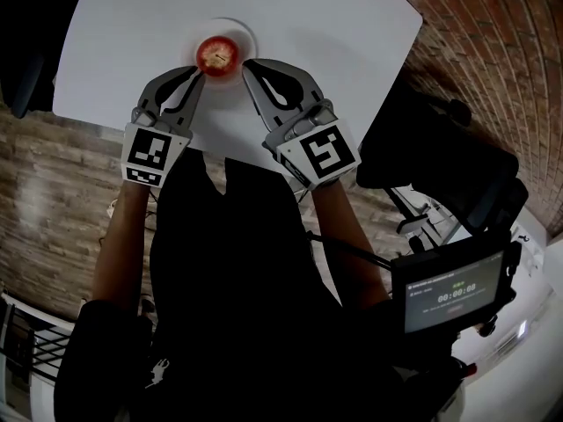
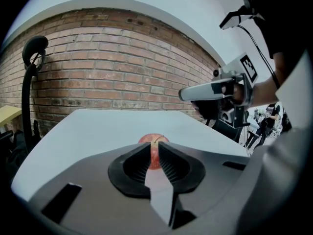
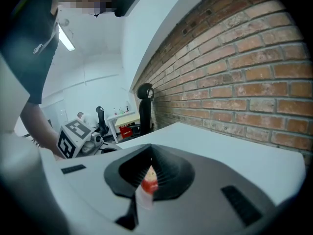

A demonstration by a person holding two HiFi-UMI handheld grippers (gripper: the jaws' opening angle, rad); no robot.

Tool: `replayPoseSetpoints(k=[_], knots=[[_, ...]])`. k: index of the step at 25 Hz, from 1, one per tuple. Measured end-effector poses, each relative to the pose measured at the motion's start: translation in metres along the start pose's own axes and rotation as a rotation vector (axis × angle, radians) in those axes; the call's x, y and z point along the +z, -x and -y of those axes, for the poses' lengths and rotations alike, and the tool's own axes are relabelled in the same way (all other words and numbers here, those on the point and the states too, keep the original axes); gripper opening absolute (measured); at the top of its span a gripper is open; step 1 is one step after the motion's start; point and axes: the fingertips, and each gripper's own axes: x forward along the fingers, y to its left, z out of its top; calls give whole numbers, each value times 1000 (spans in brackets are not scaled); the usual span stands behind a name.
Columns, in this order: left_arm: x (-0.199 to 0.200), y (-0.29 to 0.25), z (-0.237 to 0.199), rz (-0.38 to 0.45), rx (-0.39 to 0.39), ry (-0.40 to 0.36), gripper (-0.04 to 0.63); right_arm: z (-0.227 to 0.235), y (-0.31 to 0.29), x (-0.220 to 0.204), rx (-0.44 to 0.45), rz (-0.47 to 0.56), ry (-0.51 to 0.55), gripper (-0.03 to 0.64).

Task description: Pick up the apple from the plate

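Small round red apple (image 1: 217,54) with a yellowish patch round the stem hollow, sitting centred on a white round plate (image 1: 250,34). It lies upper centre of the head view, on the white surface (image 1: 352,25). Likely firm, smooth-skinned, a bit slippery, moderate weight; would bruise under a hard squeeze. Best hold is across its widest girth, pads on opposite flanks. Left hand-held gripper (image 1: 201,71) is close beside the apple's left, right hand-held gripper (image 1: 247,62) close beside its right. Both have jaws nearly together with nothing between them; the apple shows beyond through each slit. Either must open wide first.
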Motion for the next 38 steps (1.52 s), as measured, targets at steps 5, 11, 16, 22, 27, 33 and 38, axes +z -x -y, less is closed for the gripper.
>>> replayPoseSetpoints(k=[5, 11, 16, 22, 27, 33, 38], knots=[[-4, -3, -1, -11, 2, -8, 66, 2, -2, 0, 11, -12, 2, 2], [-7, -5, 0, -25, 8, -49, 162, 0, -3, 1, 17, -10, 5, 3], [-10, -7, 0, -46, 12, -74, 234, 0, -3, -1, 15, -20, 1, 3], [-14, -11, 2, -64, 7, -94, 300, 0, -2, -2, 11, -25, -6, 2], [-16, -13, 3, -67, 15, -105, 347, -2, -1, -3, 14, -26, -6, 3], [-20, -17, 2, -71, 19, -118, 393, -1, -3, -3, 14, -29, -8, 3], [-20, -22, 2, -69, 24, -125, 431, -2, -3, 0, 18, -20, -5, 2]])
